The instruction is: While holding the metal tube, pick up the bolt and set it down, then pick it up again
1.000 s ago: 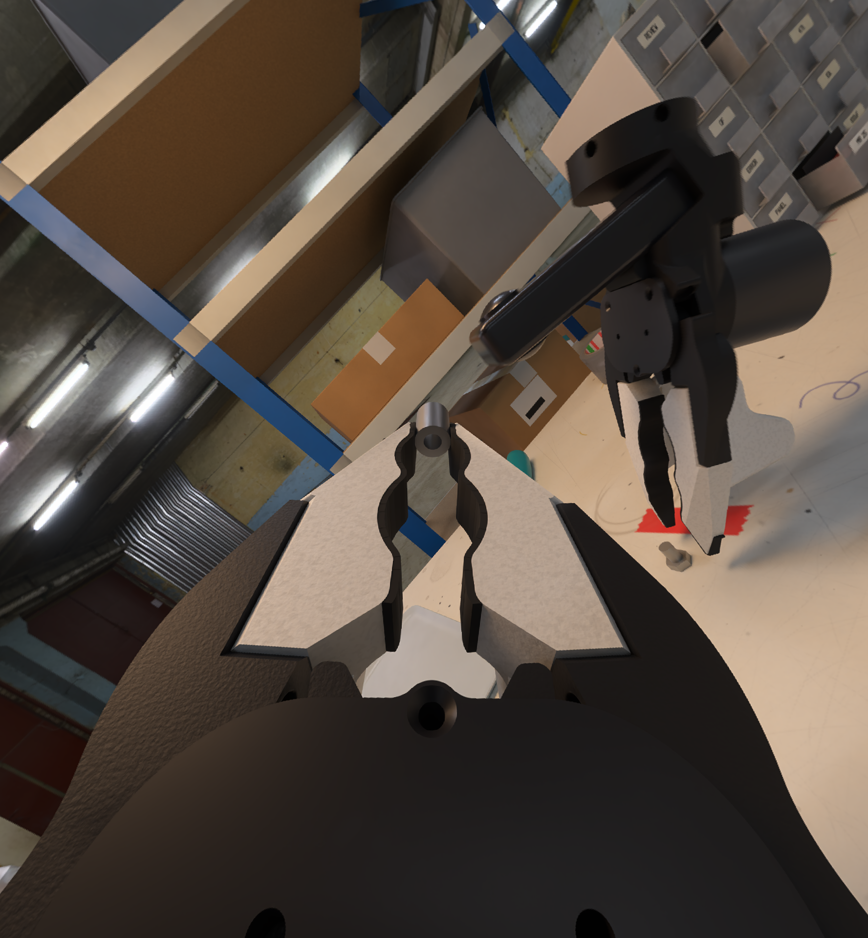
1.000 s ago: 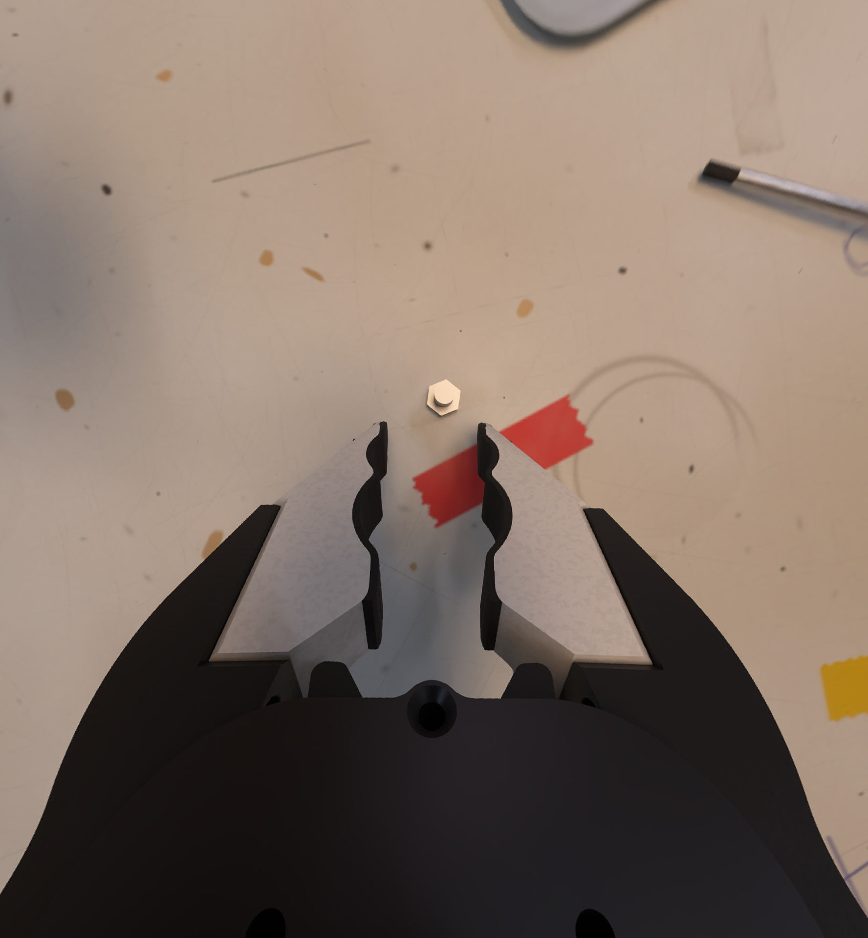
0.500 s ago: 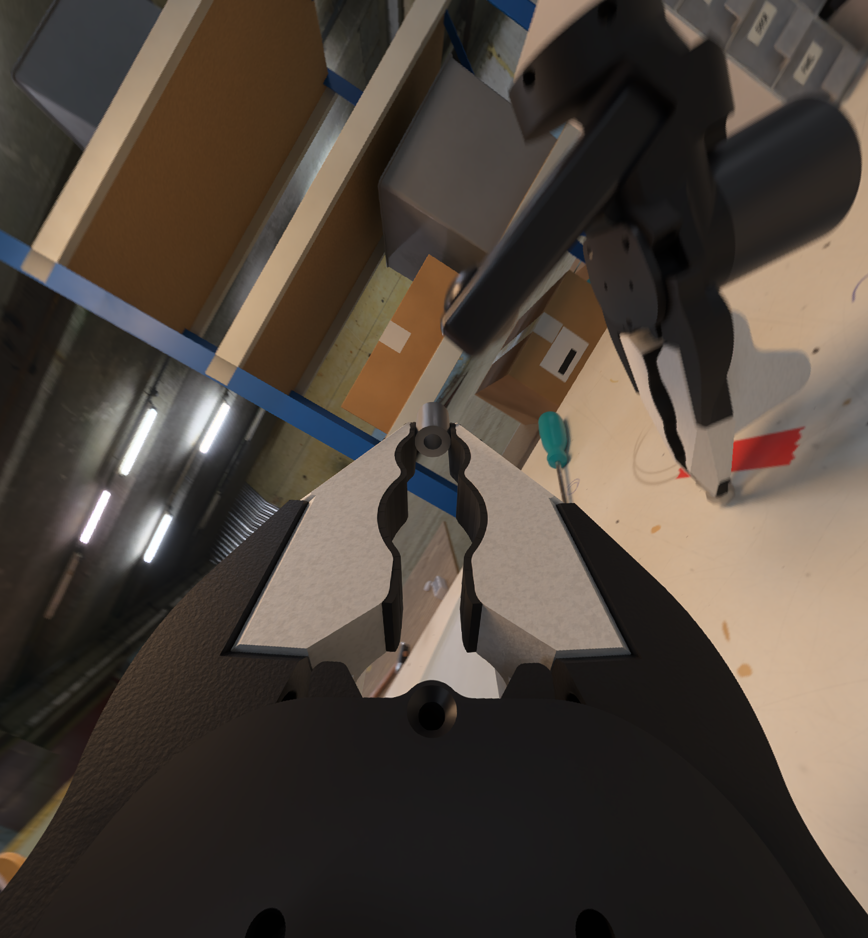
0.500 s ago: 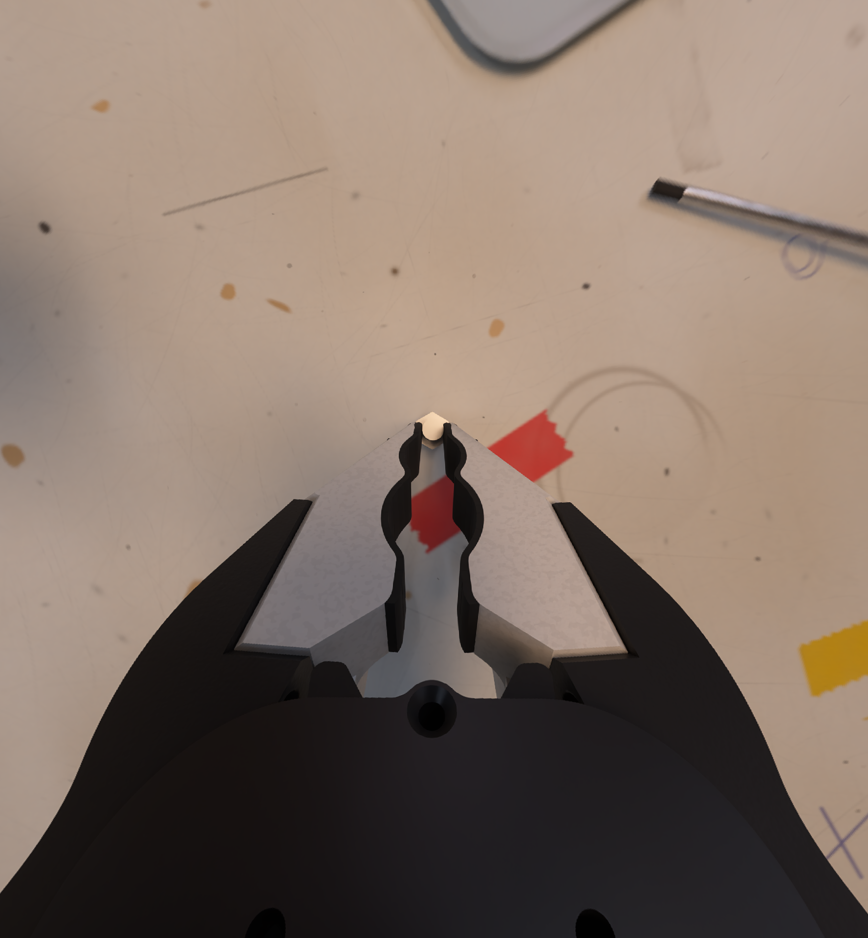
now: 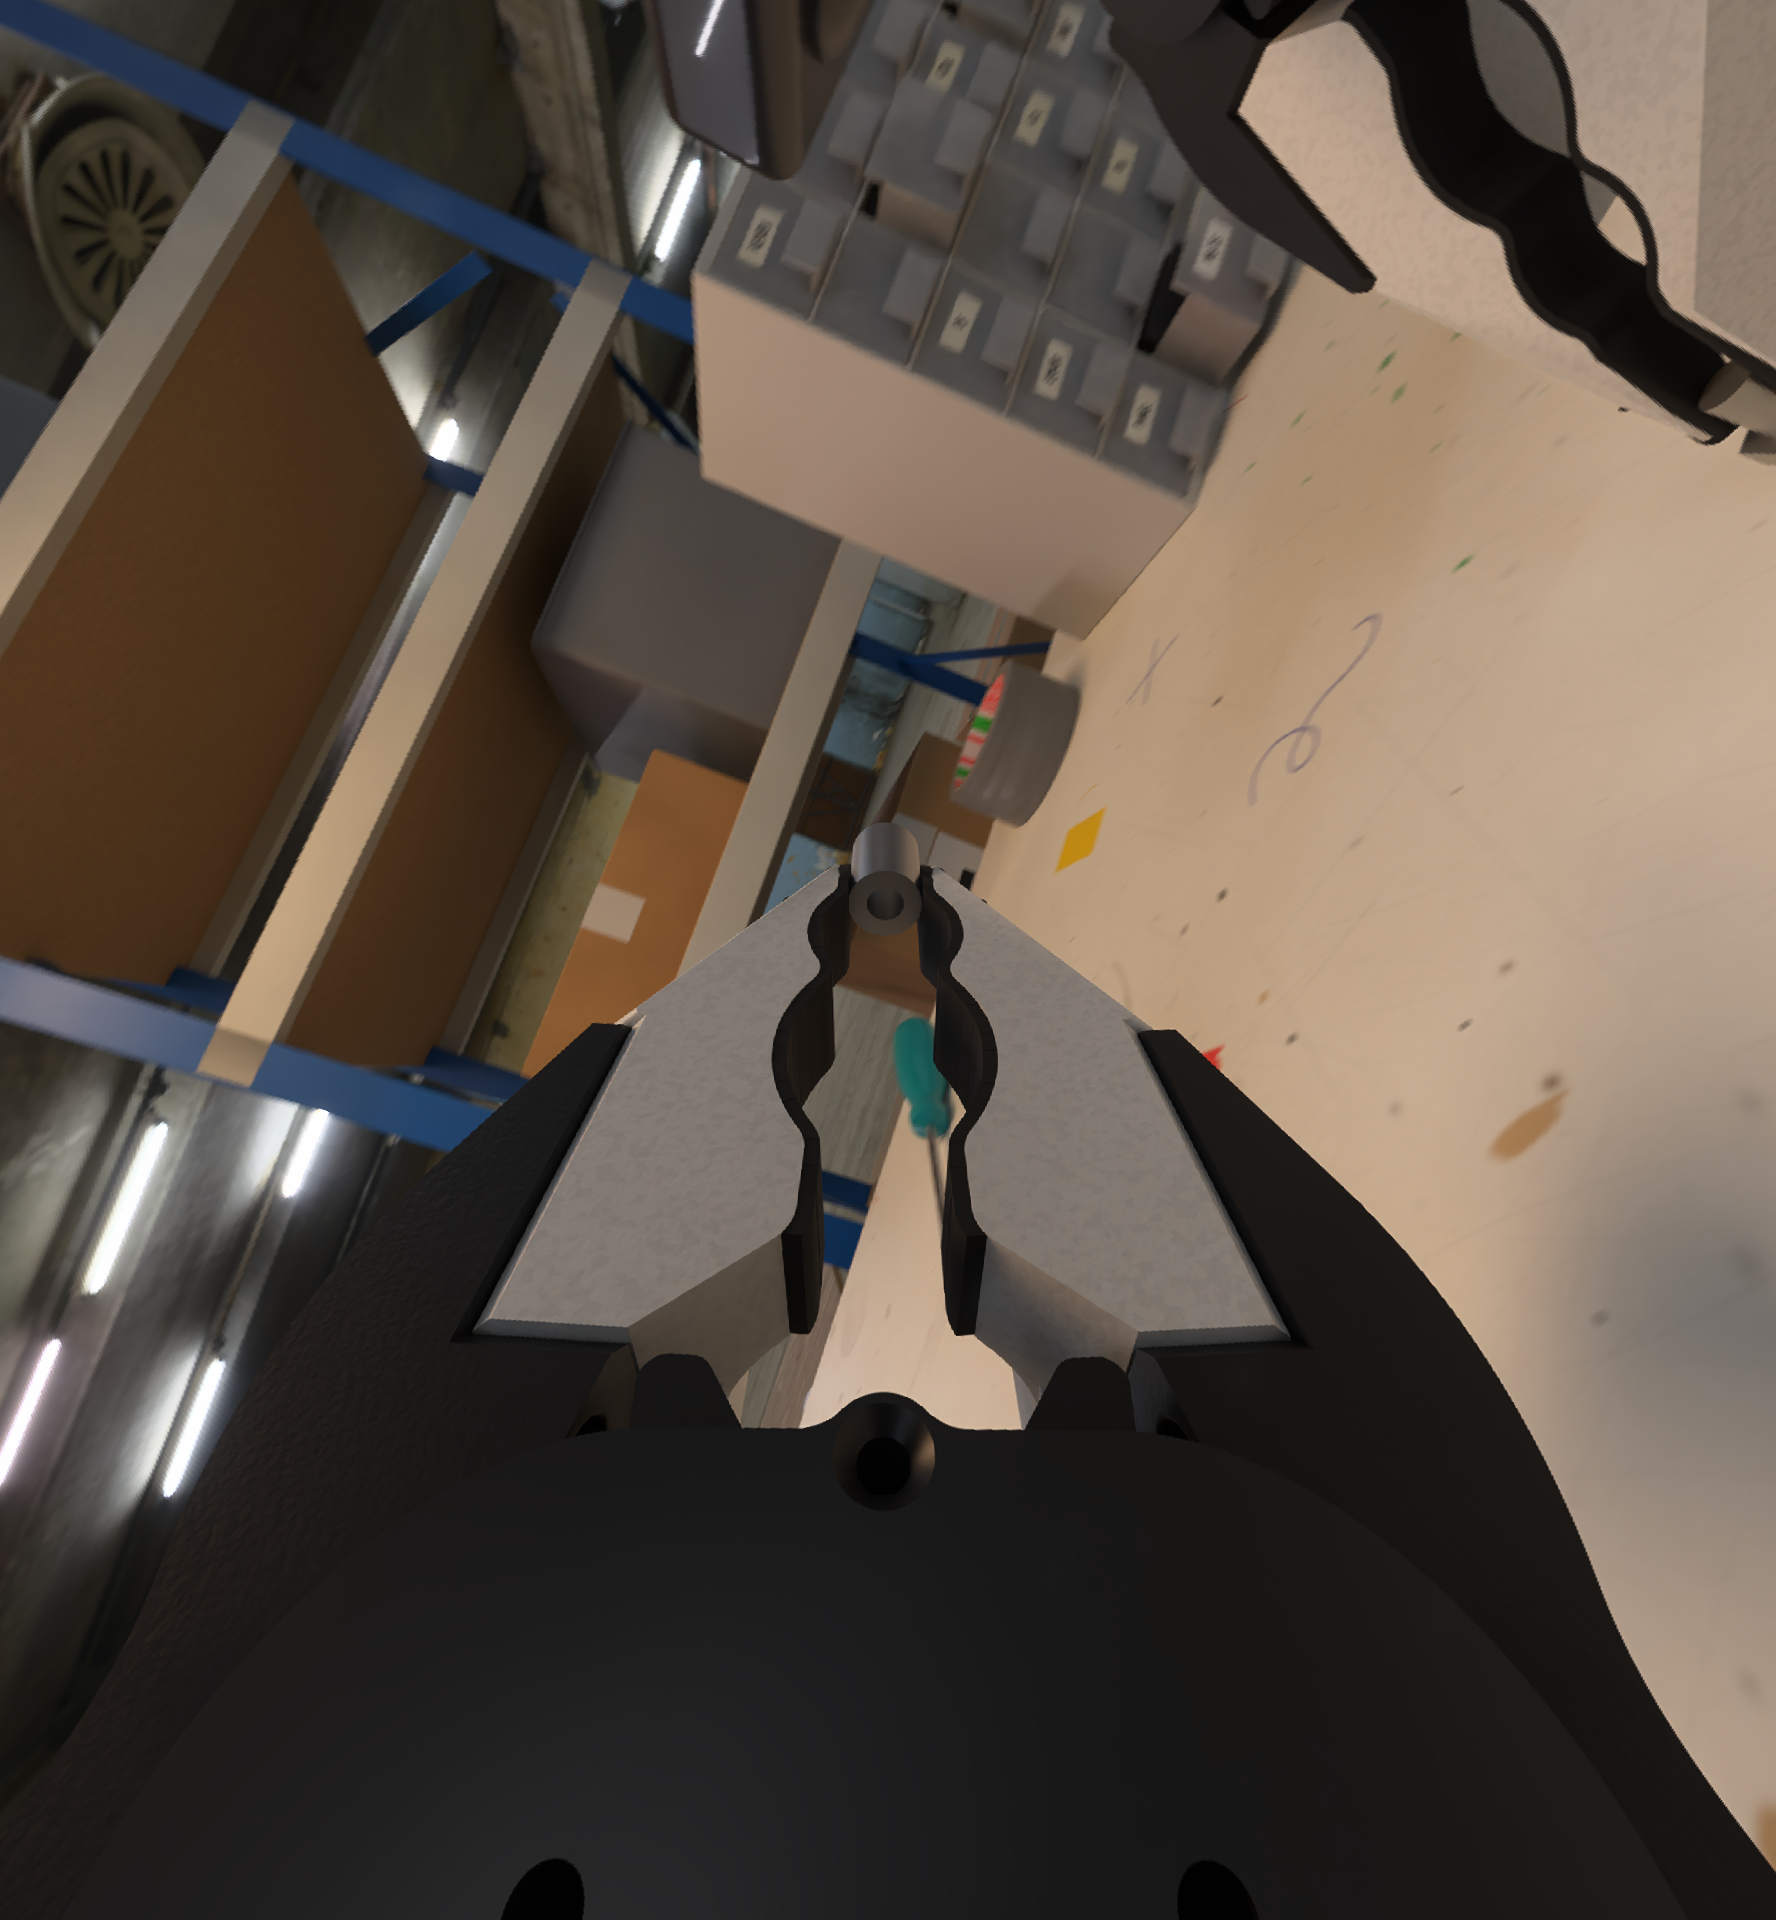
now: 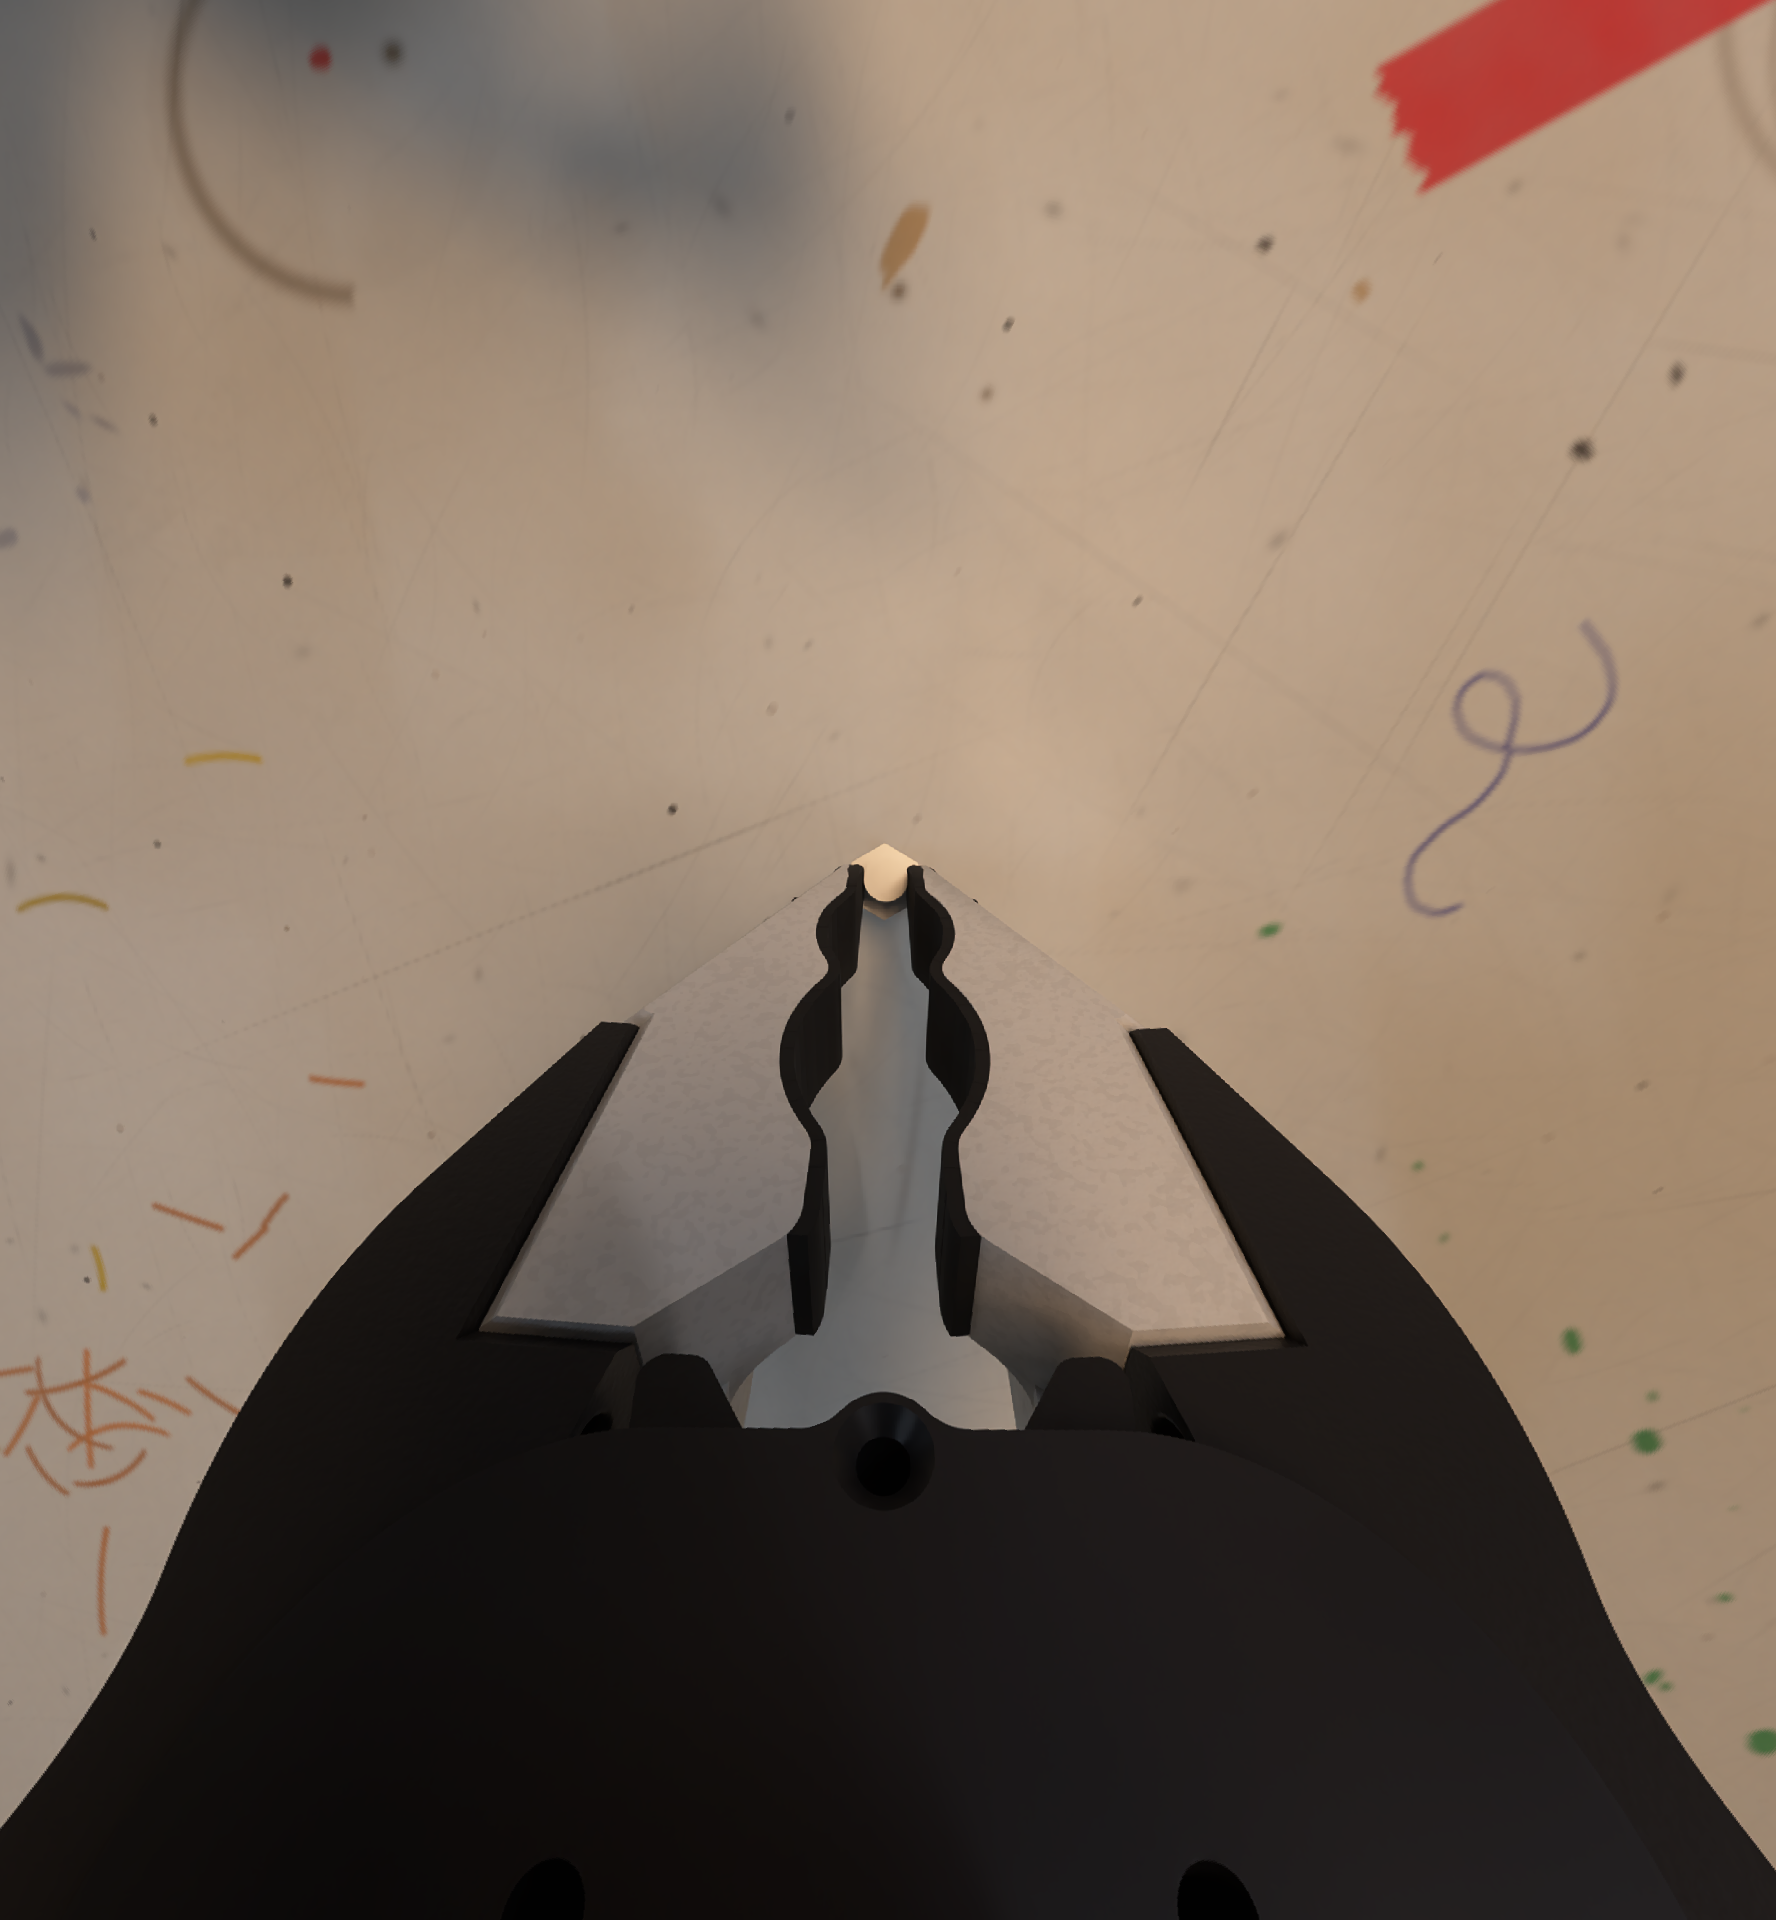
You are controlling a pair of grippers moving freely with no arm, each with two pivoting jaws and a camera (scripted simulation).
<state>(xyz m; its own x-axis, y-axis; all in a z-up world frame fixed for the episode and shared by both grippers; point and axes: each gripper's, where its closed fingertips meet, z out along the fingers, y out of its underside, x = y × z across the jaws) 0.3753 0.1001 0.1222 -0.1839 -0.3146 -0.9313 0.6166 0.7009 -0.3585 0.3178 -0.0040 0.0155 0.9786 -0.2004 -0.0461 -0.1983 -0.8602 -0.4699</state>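
Up at its fingertips, the left hand-held gripper (image 5: pixel 884 902) is clamping the metal tube (image 5: pixel 882 883), a short grey cylinder with a smooth dull sheen and a round bore facing the camera. Its fingers (image 5: pixel 1060 1122) are showing pale, grainy flat faces edged with black wavy pads, set in a matte black body. Between and beyond those fingers a teal-handled screwdriver (image 5: pixel 923 1081) is lying on the surface (image 5: pixel 1486 935).

Likewise, the right hand-held gripper (image 6: pixel 884 885) is pinching the bolt (image 6: pixel 882 871) at its very tips; only a pale, cream-coloured pointed corner of the hexagonal head is poking out ahead of the black pads. Whether the bolt is touching the surface cannot be told. In the left wrist view this same gripper is appearing large at the upper right, fingers drawn close together.

Below it the surface is spreading out beige and scuffed, speckled with dark dots and green flecks, with orange scribbles to the left, a purple looping squiggle (image 6: pixel 1518 769) ahead to the right and a strip of red tape (image 6: pixel 1549 94) farther ahead.

Ahead of the left hand-held gripper a grey cabinet of small labelled drawers (image 5: pixel 977 281) is standing, with a grey roll (image 5: pixel 1019 748) nearer. To the left, blue-framed shelving with brown boards (image 5: pixel 188 582) is holding cardboard boxes, and bright strip lights are glowing.
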